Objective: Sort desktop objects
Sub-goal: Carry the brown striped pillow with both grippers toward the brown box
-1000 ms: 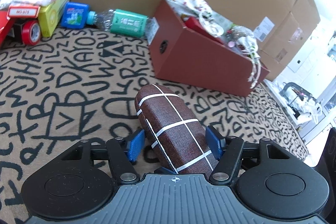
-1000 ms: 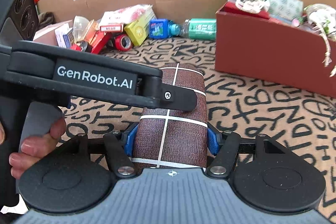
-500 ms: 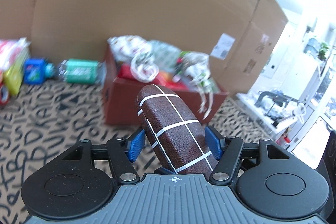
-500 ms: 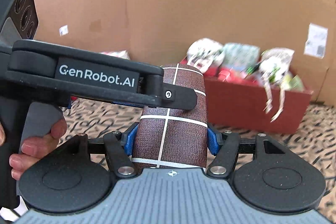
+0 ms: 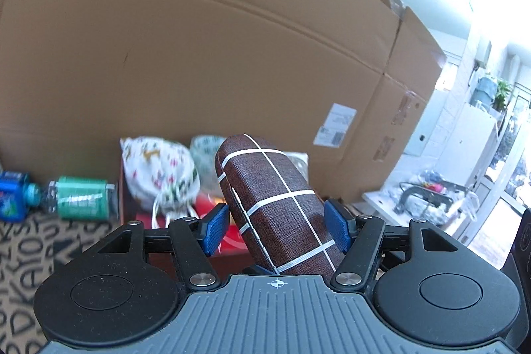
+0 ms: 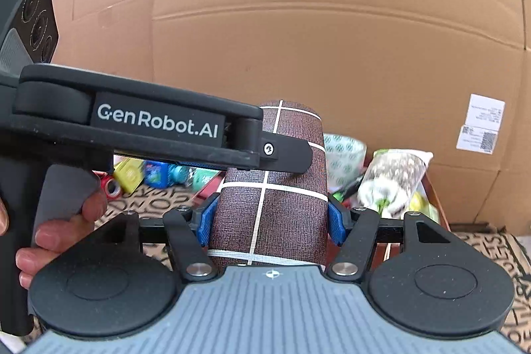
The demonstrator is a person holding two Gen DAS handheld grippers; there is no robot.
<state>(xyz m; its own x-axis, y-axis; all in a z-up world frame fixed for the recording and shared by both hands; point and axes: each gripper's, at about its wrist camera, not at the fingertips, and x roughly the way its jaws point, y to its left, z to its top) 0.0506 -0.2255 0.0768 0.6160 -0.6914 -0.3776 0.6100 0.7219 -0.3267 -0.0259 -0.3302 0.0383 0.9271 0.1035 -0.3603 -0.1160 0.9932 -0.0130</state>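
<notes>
Two tongs (image 5: 276,228) (image 6: 269,217) — one checked case (image 5: 265,204)

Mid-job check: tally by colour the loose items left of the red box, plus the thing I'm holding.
Red: 1, tape roll
Yellow: 1, box
Blue: 1, pack
Green: 1, bottle
Brown: 1, checked case
Total: 5

Brown case (image 5: 282,214): woven, cloth-like texture w/ thin white stripes, matt. Left claw (image 5: 276,227) and right claw (image 6: 269,218): matt black plastic arms, ribbed grey plastic housing, shiny metal rivets; pads (image 5: 215,226) blue, finely ribbed, rubbery-looking. Backdrop: plain brown corrugated cardboard (image 6: 332,38), matt, creased, w/ white paper label (image 6: 481,123). Counter cover (image 5: 23,241): tan cloth, black printed letters. Bottle (image 5: 79,196): clear plastic, glossy green label. Drawstring bag (image 5: 159,171): soft printed cloth.
</notes>
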